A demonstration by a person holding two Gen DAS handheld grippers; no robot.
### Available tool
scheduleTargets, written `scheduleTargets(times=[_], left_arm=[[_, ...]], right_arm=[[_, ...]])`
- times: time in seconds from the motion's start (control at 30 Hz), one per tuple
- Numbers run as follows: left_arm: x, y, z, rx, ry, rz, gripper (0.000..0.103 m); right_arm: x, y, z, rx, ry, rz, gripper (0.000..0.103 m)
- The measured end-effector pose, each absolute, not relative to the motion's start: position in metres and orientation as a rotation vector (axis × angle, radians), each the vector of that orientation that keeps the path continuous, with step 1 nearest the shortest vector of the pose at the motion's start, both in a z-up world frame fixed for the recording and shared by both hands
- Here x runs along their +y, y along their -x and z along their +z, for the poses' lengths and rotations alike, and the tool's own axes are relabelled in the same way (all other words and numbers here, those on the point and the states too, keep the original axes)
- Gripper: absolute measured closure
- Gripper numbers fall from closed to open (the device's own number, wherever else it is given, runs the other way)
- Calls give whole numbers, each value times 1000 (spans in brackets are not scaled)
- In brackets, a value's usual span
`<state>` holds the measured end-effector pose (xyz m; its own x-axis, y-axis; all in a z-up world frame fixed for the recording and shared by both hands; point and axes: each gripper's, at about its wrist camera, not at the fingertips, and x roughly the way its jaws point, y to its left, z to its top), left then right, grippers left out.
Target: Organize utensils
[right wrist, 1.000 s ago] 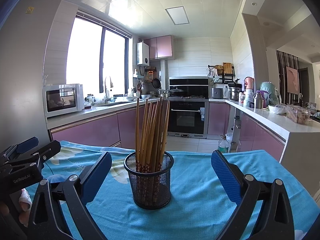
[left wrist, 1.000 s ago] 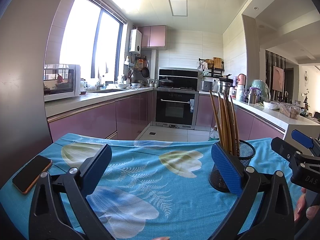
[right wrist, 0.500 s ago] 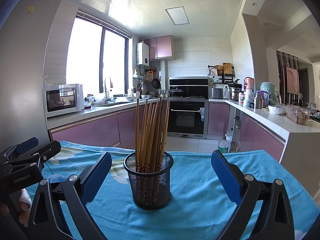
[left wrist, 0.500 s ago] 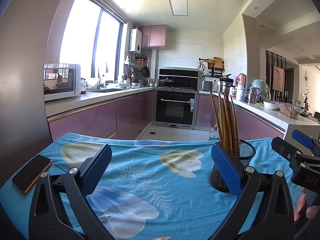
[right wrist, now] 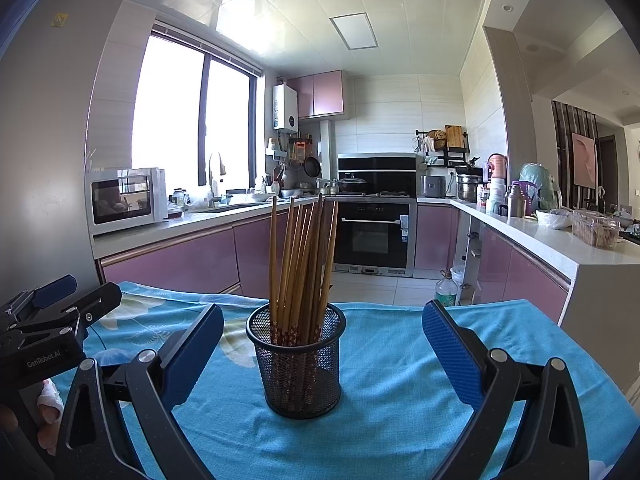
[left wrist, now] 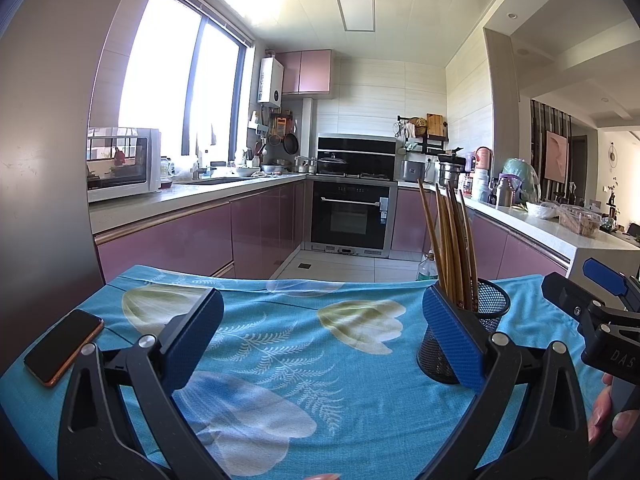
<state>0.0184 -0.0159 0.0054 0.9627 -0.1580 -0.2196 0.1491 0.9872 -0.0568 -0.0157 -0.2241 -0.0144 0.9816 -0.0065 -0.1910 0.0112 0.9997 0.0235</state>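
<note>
While the chopsticks (right wrist: 301, 264) stand upright as a bundle in the black mesh cup (right wrist: 296, 364), the cup sits on the blue tablecloth (right wrist: 384, 360) w/ leaf print, about the middle of the right wrist view. Sticks lean a bit apart at the top, their patterned ends down in the mesh.

The right gripper (right wrist: 322, 350) has its jaws wide apart, one blue pad each side of the cup, not touching it; the cup is between them and a little farther.

In the left wrist view the same cup (left wrist: 490, 312) and chopsticks (left wrist: 450, 240) are at the right, partly behind the right pad. The left gripper (left wrist: 322, 340) is also spread wide, nothing between the pads, only cloth (left wrist: 280, 344) under it.

A phone (left wrist: 64, 346) lies flat at the near left corner of the table, well apart from the cup.

Far behind: oven (right wrist: 374, 236), microwave (right wrist: 126, 200) on the left counter, pink cabinets.
</note>
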Motion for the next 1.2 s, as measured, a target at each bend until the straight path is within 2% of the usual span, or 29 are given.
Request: scheduleTargets(times=[1.2], left_arm=[[-17,-19,4,227,37,-158,5]], right_arm=[[-226,15,-13,193,-25,-8,7]])
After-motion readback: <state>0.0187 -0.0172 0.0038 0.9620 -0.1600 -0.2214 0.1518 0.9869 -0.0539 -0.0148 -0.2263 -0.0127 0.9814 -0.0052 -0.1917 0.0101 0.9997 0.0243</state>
